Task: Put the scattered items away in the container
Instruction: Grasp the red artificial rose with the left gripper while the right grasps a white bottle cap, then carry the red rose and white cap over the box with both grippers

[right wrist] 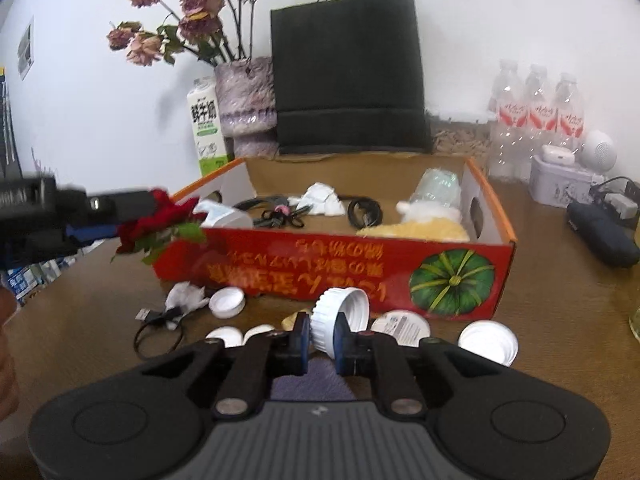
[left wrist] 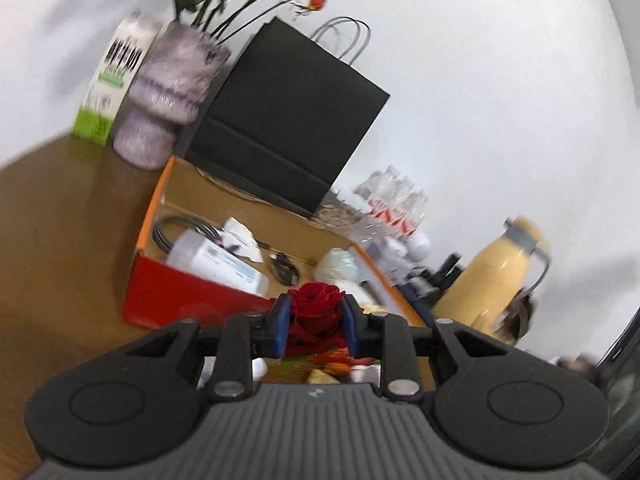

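Left wrist view: the left gripper (left wrist: 315, 326) is clamping a red fabric rose (left wrist: 316, 312) between its blue pads, just short of the red-and-orange cardboard box (left wrist: 192, 292) w/ a pumpkin print. Best to clear the near wall, then release over a bare patch inside. Right wrist view: the right gripper (right wrist: 322, 334) is pinching a white ribbed plastic cap (right wrist: 340, 312) by its rim, tilted on edge, in front of the box; other white lids (right wrist: 488, 340) are lying on the brown table (right wrist: 560, 300) nearby.

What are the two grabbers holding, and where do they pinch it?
The left gripper pinches a red rose by its bloom. The right gripper pinches a white cap by its rim.
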### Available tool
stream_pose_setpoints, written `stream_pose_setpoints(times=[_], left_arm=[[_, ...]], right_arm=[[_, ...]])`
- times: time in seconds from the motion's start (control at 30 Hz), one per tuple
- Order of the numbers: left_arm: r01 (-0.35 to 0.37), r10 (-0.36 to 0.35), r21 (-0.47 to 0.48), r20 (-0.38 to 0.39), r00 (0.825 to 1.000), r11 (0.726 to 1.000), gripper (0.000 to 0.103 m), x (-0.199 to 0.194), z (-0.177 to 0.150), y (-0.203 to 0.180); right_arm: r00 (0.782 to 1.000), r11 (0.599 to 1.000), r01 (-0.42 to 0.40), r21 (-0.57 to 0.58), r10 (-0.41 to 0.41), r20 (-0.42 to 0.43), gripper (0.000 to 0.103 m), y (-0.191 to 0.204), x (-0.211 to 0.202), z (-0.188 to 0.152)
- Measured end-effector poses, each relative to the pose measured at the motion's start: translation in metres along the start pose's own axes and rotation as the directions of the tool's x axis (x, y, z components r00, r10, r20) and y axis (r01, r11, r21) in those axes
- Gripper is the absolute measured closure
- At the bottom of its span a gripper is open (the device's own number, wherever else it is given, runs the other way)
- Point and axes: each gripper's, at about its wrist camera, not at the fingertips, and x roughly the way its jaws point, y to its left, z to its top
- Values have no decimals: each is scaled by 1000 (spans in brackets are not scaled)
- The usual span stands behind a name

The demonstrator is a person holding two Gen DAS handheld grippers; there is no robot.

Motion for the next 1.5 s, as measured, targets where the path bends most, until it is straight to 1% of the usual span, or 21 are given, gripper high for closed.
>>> stream_pose_setpoints(times=[0.07,0.17,0.23,0.3,0.37,0.47,0.5,0.6,0.67,0.8,0.87,1.0,1.07,1.2,1.33,1.5], left_arm=[[16,-16,-41,0,1000,999,76,-8,-1,-1],[20,-21,-47,-12,1000,999,76,-26,-9,-8],[-30,29,-16,-14,999,999,76,-38,-17,-17],[-99,100,74,-9,995,992,76,-52,-28,-33],[-108,113,115,-30,993,987,76,-64,-38,-41],[-127,134,111,-59,989,986,76,-83,-56,-49],[-145,153,123,-65,986,982,76,-90,-63,-53],[-217,230,185,-56,972,959,76,-109,-85,-66],[-249,265,216,-48,963,944,76,-122,-99,-74],[-263,285,241,-59,957,934,76,-142,-123,-80],[-276,300,246,-65,952,929,76,-148,-129,-80],[-285,315,260,-80,946,923,76,-157,-135,-85],[-299,332,269,-85,940,916,76,-158,-134,-87],[-289,318,262,-76,945,921,76,-163,-130,-90],[-306,336,299,-52,941,904,76,-163,-131,-97],[-306,336,298,-54,940,904,76,-157,-126,-94]], right_arm=[[1000,1000,2,-18,-2,12,92,6,-5,-3],[1000,1000,8,-3,-8,29,92,12,-21,-7],[999,1000,-13,15,13,32,92,17,-36,-13],[999,1000,-4,-10,5,44,92,27,-54,-21],[999,999,9,-36,-8,45,92,36,-69,-29],[999,1000,5,-26,-4,36,92,42,-94,-41],[999,1000,2,-16,-2,32,92,43,-101,-45],[1000,1000,2,13,-3,29,92,45,-123,-56],[999,1000,9,26,-9,31,92,47,-136,-66],[999,999,26,20,-27,19,92,54,-158,-84],[999,999,35,5,-35,9,92,58,-165,-92],[999,999,43,-23,-42,15,92,67,-183,-101],[999,999,36,-33,-36,18,92,71,-191,-104],[999,998,39,-54,-38,13,92,79,-204,-114],[999,998,44,-50,-44,-5,92,77,-206,-119],[999,998,51,-35,-51,-6,92,66,-202,-116]])
